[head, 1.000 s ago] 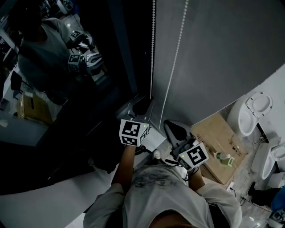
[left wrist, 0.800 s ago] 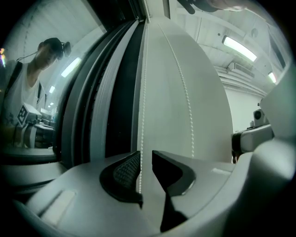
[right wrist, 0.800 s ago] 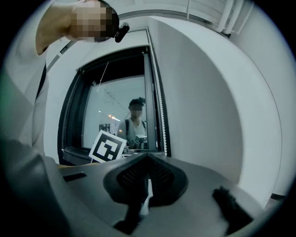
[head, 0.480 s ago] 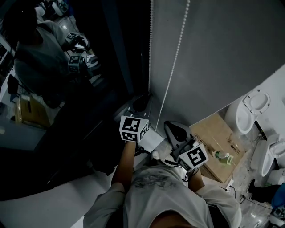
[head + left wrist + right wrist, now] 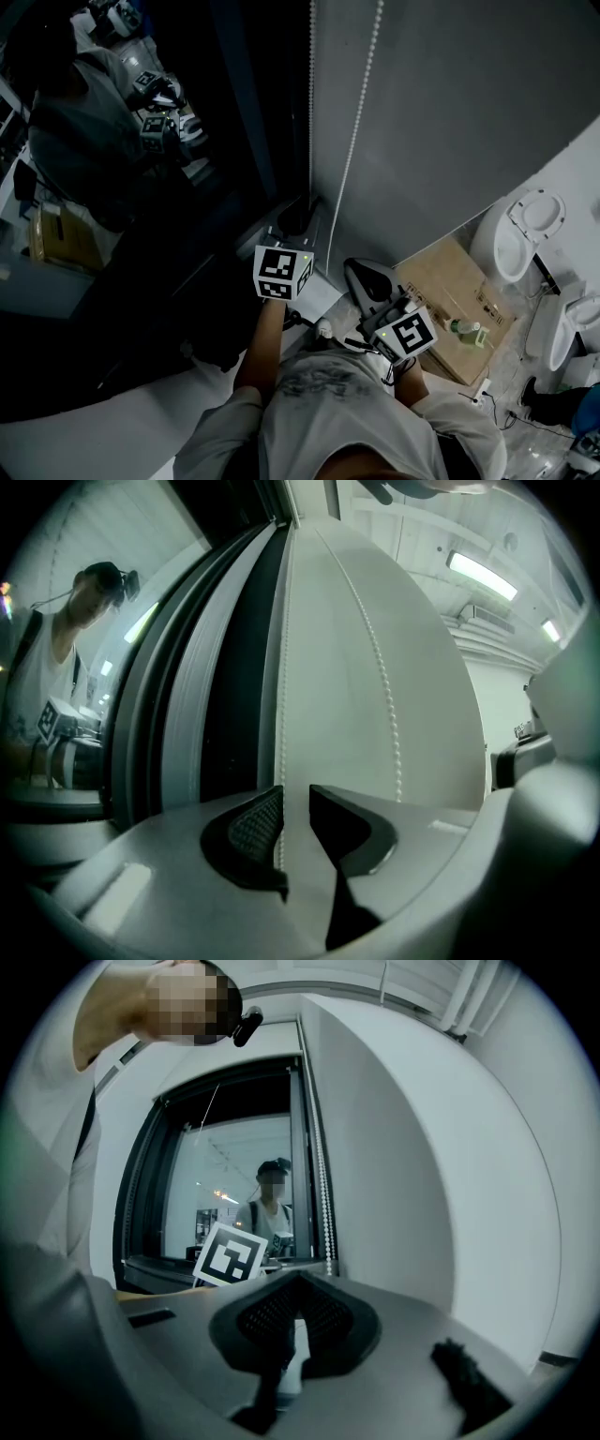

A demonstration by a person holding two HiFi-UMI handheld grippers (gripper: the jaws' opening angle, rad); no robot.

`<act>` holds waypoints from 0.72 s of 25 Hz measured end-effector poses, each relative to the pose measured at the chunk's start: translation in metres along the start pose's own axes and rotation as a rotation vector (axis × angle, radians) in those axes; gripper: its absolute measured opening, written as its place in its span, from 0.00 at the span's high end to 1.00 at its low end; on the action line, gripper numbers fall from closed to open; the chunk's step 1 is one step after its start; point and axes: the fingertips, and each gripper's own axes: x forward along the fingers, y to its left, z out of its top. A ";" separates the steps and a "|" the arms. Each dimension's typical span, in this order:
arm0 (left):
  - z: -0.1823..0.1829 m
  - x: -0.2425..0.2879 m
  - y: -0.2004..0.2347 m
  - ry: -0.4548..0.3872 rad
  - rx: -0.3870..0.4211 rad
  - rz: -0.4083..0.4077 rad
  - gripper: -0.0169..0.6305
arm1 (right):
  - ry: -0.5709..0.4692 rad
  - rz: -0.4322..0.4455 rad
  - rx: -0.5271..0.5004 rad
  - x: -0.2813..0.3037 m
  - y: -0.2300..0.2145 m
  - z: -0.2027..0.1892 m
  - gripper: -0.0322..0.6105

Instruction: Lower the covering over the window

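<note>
A grey roller blind fills the right and far part of the head view and hangs well down over the window, its lower edge near the floor. To its left the dark window glass stays bare and mirrors the person with both marker cubes. The person's pale shirt takes up the near edge of that view. On the floor to the right lies a flat cardboard box, and farther right stands a white toilet. The left gripper points level at the blind's left edge, just beside the window frame. Seen along its own length, the left gripper has its jaws spread, having just been opening. The left strand of the bead chain runs down through the gap, close against the left pad, with neither pad pressing on it. The chain's right strand hangs free across the blind's face, to the right of the jaws. The right gripper is held nearer and to the right, apart from the chain. In its own view the right gripper has its jaws pressed together on nothing. A small green bottle lies on the cardboard.
</note>
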 end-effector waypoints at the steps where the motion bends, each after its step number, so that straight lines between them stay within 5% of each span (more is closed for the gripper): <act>1: 0.001 -0.002 0.000 -0.004 -0.001 0.006 0.83 | 0.001 0.000 0.000 -0.001 0.000 -0.001 0.92; 10: 0.004 0.000 0.000 -0.023 -0.013 -0.036 0.84 | -0.004 0.006 0.001 0.001 0.001 0.000 0.92; 14: 0.010 0.003 0.002 -0.041 -0.031 -0.047 0.98 | 0.005 -0.002 0.002 -0.002 -0.004 -0.001 0.92; 18: 0.005 0.015 -0.003 -0.019 -0.041 -0.065 0.96 | 0.013 -0.011 0.018 -0.007 -0.021 -0.005 0.92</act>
